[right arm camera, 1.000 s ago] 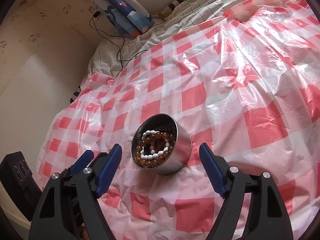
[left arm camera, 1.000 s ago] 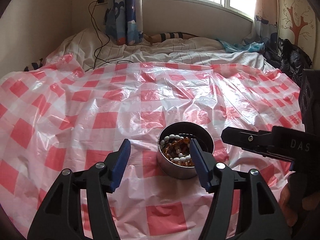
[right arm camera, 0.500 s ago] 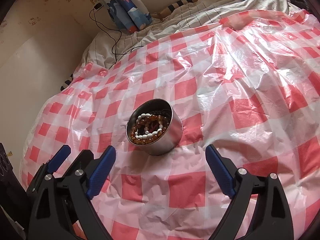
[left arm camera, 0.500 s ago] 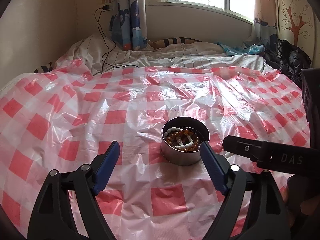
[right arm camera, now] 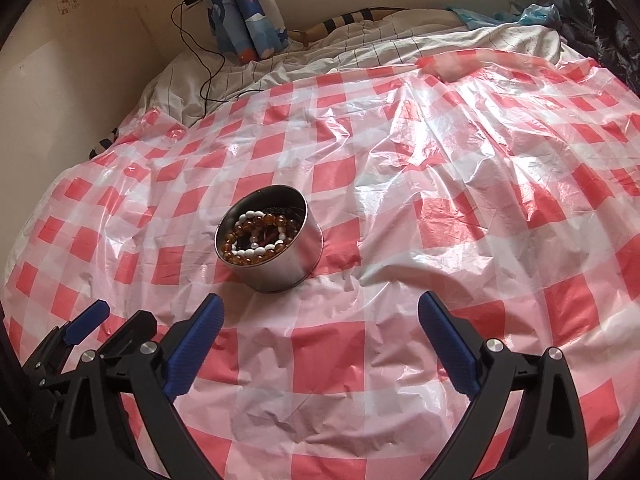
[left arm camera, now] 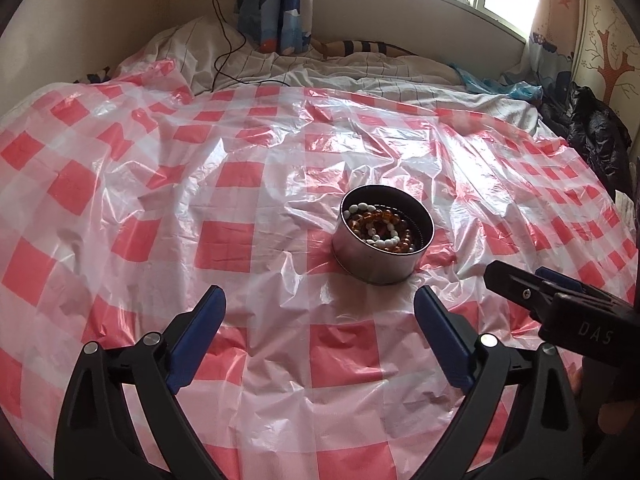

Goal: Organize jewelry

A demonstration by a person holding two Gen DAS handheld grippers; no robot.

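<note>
Plastic checked sheet over soft bedding is the main risk — slick and wrinkled, so nudging the metal tin mid-sheet could slide or tip it, spilling the bead bracelets. Left gripper and right gripper sit near, jaws wide, holding nothing.

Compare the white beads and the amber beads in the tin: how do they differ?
White beads are opaque and smaller; amber beads are translucent brown and rounder. The amber strand runs along the tin wall, outside the white strand at the near side. Both are strung loops lying inside, untouched.
</note>
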